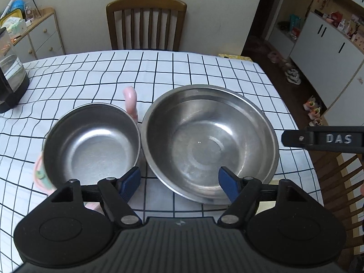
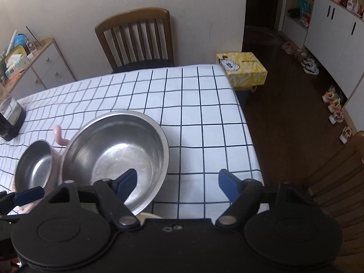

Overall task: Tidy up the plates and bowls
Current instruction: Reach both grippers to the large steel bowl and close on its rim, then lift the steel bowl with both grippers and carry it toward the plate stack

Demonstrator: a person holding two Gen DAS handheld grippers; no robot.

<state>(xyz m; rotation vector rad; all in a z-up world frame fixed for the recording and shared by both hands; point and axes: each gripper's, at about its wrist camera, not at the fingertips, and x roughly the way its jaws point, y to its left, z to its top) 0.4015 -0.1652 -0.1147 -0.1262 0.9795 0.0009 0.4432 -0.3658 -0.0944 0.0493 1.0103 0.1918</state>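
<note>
A large steel bowl (image 1: 209,143) sits on the checked tablecloth, with a smaller steel bowl (image 1: 91,145) touching its left side. The small bowl rests in a pink holder whose handle (image 1: 130,100) sticks up behind it. My left gripper (image 1: 179,182) is open and empty, its blue pads over the near rims of both bowls. In the right wrist view the large bowl (image 2: 116,157) and small bowl (image 2: 34,170) lie left of centre. My right gripper (image 2: 177,182) is open and empty, its left pad over the large bowl's near rim. A pale plate edge (image 2: 150,216) shows beneath that bowl.
A black-based kettle (image 1: 11,79) stands at the table's left edge. A wooden chair (image 1: 145,22) stands behind the table, another (image 2: 336,182) at the right side. A yellow box (image 2: 245,70) sits past the far right corner. The right gripper's finger (image 1: 323,138) reaches in from the right.
</note>
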